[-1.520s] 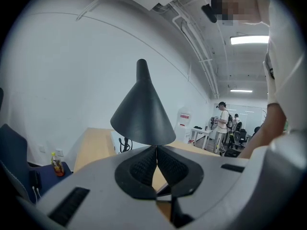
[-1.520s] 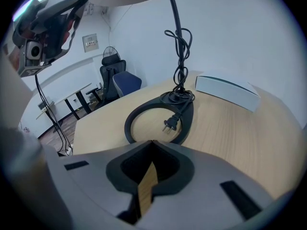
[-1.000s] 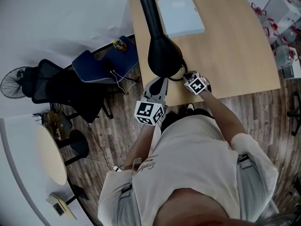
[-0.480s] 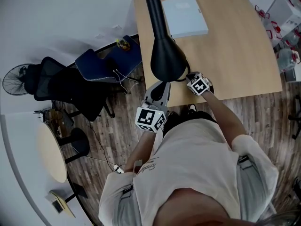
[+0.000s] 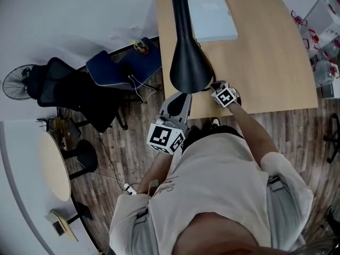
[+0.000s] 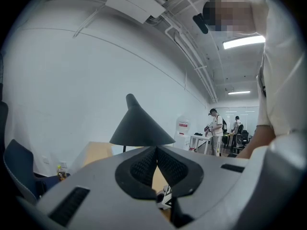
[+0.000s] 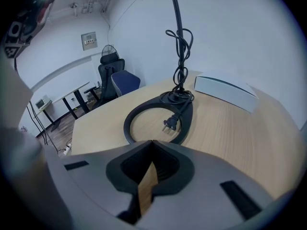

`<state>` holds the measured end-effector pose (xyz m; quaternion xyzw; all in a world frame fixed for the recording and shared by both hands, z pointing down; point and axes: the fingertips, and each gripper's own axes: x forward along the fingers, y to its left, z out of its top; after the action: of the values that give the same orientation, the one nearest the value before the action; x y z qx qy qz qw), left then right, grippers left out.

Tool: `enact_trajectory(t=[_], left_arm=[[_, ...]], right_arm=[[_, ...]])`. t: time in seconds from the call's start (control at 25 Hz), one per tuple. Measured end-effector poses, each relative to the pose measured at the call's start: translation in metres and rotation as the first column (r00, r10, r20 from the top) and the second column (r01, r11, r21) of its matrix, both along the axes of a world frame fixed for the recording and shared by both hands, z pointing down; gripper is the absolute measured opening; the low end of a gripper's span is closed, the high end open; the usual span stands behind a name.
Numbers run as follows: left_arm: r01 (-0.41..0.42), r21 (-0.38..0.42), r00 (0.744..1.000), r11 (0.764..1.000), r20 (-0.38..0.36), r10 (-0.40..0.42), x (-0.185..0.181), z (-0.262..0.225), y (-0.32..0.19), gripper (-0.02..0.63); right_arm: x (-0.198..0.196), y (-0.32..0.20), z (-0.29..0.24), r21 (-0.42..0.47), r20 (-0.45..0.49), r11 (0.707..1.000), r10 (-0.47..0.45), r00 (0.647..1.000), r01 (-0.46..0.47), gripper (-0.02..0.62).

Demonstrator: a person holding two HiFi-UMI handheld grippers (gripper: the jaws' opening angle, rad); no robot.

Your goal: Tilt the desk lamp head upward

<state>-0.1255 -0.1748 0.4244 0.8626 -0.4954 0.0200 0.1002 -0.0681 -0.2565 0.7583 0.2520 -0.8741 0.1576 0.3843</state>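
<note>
In the head view the black desk lamp's cone head [image 5: 188, 68] hangs over the wooden table's near edge, its neck [image 5: 180, 15] running to the far edge. My left gripper [image 5: 179, 95] sits just off the table edge, below the head's rim, shut and empty. From the left gripper view I look up at the cone head [image 6: 141, 126] past the left gripper [image 6: 156, 150], apart from it. My right gripper [image 7: 152, 143] is shut with nothing in it, low over the table before the lamp's ring base [image 7: 158, 123]. Its marker cube [image 5: 224, 94] shows beside the lamp head.
A white flat box [image 5: 214, 19] lies on the table [image 5: 265, 62] behind the lamp. The lamp's cord and plug [image 7: 171, 123] rest in the ring base. A blue chair [image 5: 119, 68] and a black chair [image 5: 69, 92] stand left of the table. People stand far off [image 6: 216, 128].
The left gripper has drawn back slightly toward the person. The head view has shifted a little. The right gripper stays by the lamp base.
</note>
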Motion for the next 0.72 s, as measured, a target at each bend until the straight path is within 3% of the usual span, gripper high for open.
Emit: enact_trajectory(t=[0.72], left_arm=[[-0.001, 0.079, 1.0, 0.997, -0.003, 0.001, -0.001, -0.076, 0.006, 0.015]], right_arm=[[-0.004, 0.0, 0.005, -0.021, 0.026, 0.999, 0.036, 0.999, -0.036, -0.005]])
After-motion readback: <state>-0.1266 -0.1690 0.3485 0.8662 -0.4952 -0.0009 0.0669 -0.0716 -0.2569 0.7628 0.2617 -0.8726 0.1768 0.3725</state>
